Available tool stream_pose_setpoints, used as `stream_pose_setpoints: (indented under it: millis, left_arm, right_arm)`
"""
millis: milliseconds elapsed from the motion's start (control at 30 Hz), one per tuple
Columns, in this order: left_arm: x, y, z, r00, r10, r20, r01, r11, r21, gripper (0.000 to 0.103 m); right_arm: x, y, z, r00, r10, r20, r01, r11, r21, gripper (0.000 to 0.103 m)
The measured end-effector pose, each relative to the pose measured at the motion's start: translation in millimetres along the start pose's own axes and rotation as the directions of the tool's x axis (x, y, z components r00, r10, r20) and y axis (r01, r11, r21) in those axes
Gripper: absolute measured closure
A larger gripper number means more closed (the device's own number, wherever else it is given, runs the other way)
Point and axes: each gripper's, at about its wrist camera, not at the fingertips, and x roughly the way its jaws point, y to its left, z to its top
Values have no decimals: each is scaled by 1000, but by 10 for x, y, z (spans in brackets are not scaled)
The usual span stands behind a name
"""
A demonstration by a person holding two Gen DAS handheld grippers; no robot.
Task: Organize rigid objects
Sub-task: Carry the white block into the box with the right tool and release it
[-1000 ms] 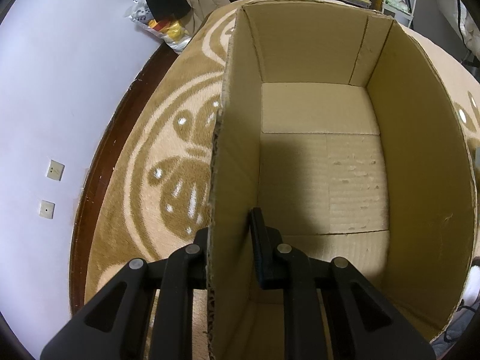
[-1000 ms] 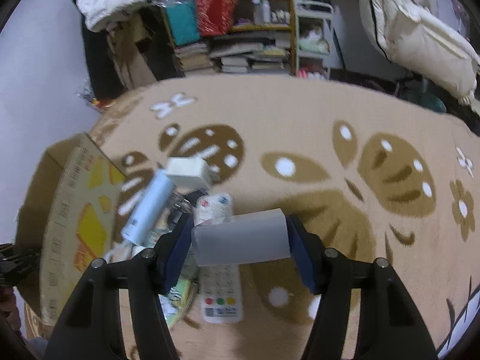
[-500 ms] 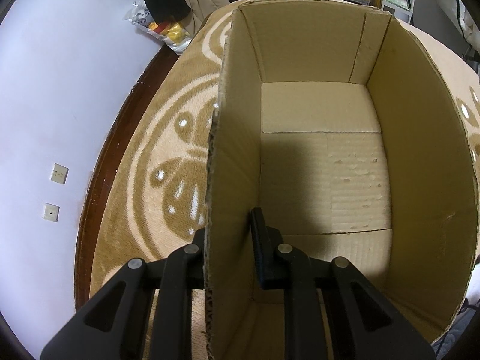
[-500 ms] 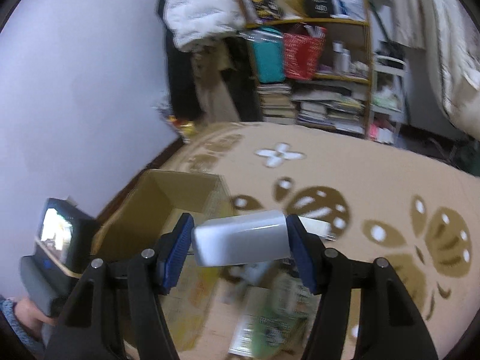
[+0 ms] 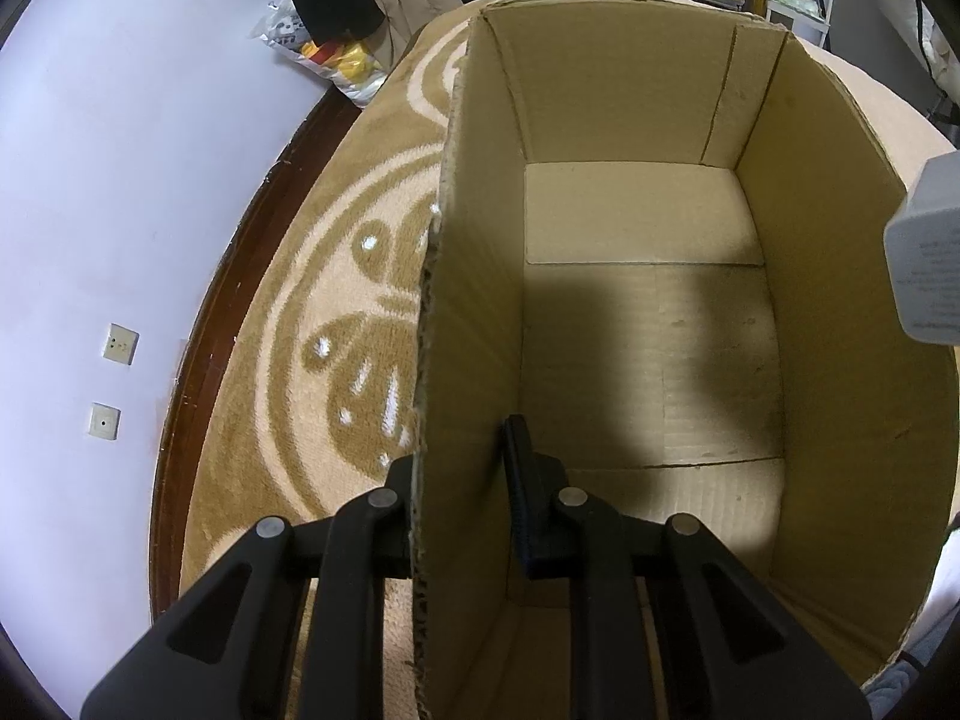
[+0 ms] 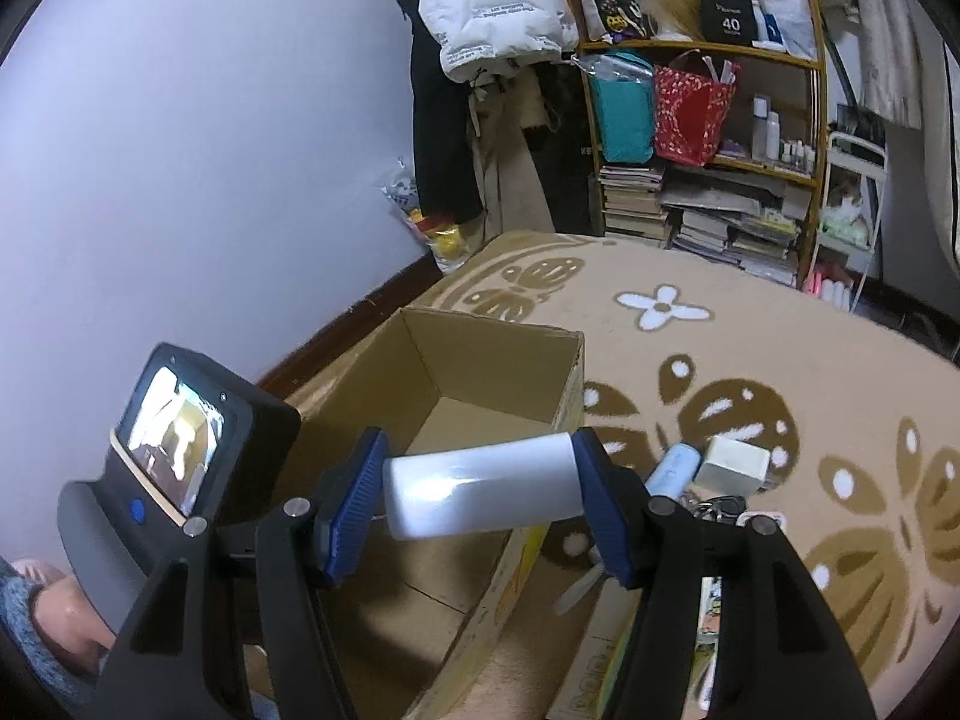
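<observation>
The right tool [image 6: 480, 495] grips a white block [image 6: 483, 492] between its two blue pads, one pad pressed on each short end. The block is long and rounded, and its long side lies flat, running straight across from one pad [image 6: 354, 510] to the other. It hangs in the air just above the near right edge of the cardboard box [image 6: 444, 396]. In the left view, one end of the block [image 5: 927, 252] peeks in at the right side, just over the box's right wall. The box [image 5: 648, 330] sits on the brown and cream rug [image 5: 336, 312], close to the rug's edge by the wall. It is open at the top, and its floor is bare, with lots of room inside. The left tool [image 5: 462, 480] is closed tight on the box's left wall, with one finger inside the box and one finger outside. On the rug to the right of the box lie more things close together: a light blue tube [image 6: 675, 468], a small white box [image 6: 738, 465], and some dark keys just below them. The rug beyond them, toward the bookshelf [image 6: 708, 138], is open.
</observation>
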Motion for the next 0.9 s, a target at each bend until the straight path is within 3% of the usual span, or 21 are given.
stream_pose_setpoints:
  millis: [200, 233, 267, 367, 433, 500, 533, 633, 767, 900]
  left_arm:
    - [-9, 23, -4, 1000, -6, 3, 6, 1000, -10, 85]
    - [-12, 29, -5, 1000, -10, 4, 10, 1000, -11, 85]
    - [-16, 33, -7, 1000, -16, 5, 17, 1000, -12, 85]
    - [-9, 33, -12, 1000, -3, 6, 3, 1000, -5, 85]
    - [15, 32, -11, 999, -47, -14, 47, 999, -10, 84]
    - [13, 27, -15, 1000, 9, -3, -9, 1000, -4, 83]
    - [13, 28, -13, 1000, 17, 0, -17, 1000, 1, 83]
    - [8, 56, -19, 1000, -8, -5, 8, 1000, -17, 84]
    - [2, 41, -24, 1000, 4, -1, -4, 1000, -6, 84]
    - [-4, 64, -27, 1000, 1, 4, -1, 1000, -13, 84]
  right_arm:
    - [-65, 65, 1, 1000, 7, 13, -7, 1000, -20, 38]
    - [-83, 82, 0, 1000, 8, 23, -7, 1000, -23, 47]
    - [-98, 93, 8, 999, 11, 31, -10, 1000, -25, 50]
    - [-145, 99, 40, 999, 10, 49, -9, 1000, -20, 49]
    - [-168, 69, 53, 998, -17, 53, 19, 1000, -24, 48]
    - [-172, 13, 56, 998, -46, 51, 47, 999, -23, 40]
    - [-168, -17, 56, 997, -59, 49, 60, 998, -20, 30]
    - [-163, -127, 47, 993, -109, 47, 110, 994, 0, 11]
    - [-90, -307, 10, 988, -153, 9, 153, 988, 28, 1]
    - [-1, -459, -62, 982, -184, -42, 186, 981, 48, 1]
